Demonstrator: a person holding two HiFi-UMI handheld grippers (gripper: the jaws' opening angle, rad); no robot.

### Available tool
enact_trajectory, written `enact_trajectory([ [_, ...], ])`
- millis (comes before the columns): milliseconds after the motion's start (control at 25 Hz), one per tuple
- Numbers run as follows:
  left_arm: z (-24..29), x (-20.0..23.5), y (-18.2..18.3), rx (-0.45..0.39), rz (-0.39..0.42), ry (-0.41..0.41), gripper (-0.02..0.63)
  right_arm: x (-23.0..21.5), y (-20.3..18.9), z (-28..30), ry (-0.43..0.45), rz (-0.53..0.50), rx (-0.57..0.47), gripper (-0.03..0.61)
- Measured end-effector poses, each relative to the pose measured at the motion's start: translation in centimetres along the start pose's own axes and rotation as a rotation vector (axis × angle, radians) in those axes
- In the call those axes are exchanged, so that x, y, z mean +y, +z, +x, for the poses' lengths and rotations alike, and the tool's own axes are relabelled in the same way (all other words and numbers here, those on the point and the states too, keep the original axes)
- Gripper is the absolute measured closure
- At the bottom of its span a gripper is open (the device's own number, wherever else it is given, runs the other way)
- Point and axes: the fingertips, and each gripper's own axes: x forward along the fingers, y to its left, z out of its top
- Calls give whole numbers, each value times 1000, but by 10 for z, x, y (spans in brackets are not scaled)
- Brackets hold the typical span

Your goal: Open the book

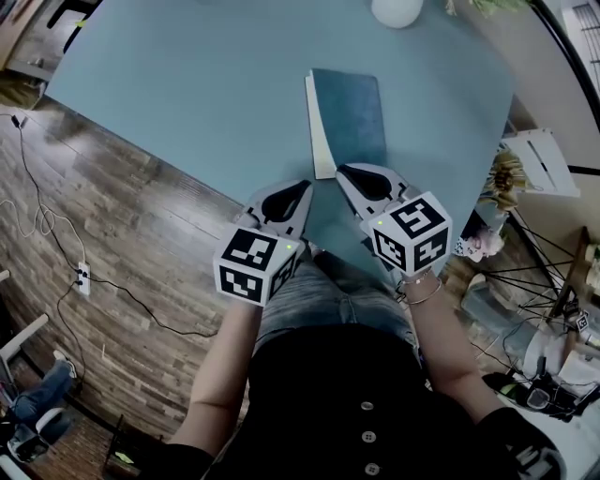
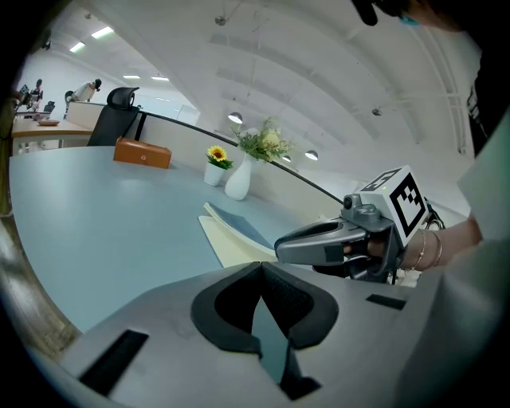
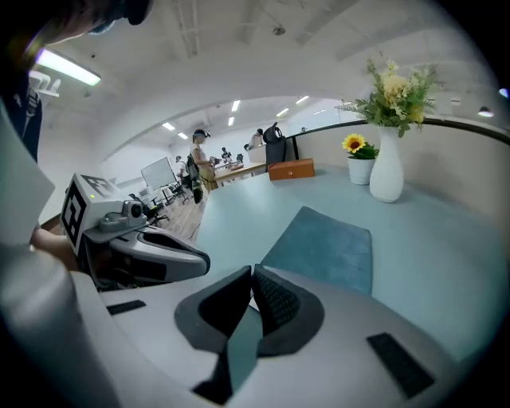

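A thin book [image 1: 352, 117] with a teal cover lies flat on the blue-green table [image 1: 187, 84], with a cream strip of pages showing along its left side. My left gripper [image 1: 302, 185] hovers shut just short of the book's near left corner, nothing between its jaws. My right gripper [image 1: 342, 171] is also shut and empty, its tip at the book's near edge. The book [image 2: 239, 227] lies ahead of the left gripper [image 2: 260, 265], with the right gripper [image 2: 279, 243] beside it. From the right gripper [image 3: 252, 271] the teal cover [image 3: 327, 247] spreads just beyond the tips.
A white vase [image 1: 397, 9] of flowers stands at the table's far edge, with a small sunflower pot [image 3: 357, 159] and a brown box [image 3: 291, 169] further along. The table's near edge runs just under both grippers, against the person's lap. Wooden floor with cables [image 1: 56, 244] lies to the left.
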Motion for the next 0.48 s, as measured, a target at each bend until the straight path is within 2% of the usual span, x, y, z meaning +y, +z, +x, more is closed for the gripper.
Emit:
enact_trajectory([
  [280, 2, -11, 16, -21, 57, 15, 601, -7, 10, -24, 2, 20, -55, 565],
  [480, 4, -15, 25, -35, 69, 30, 601, -15, 17, -37, -12, 66, -106, 565],
])
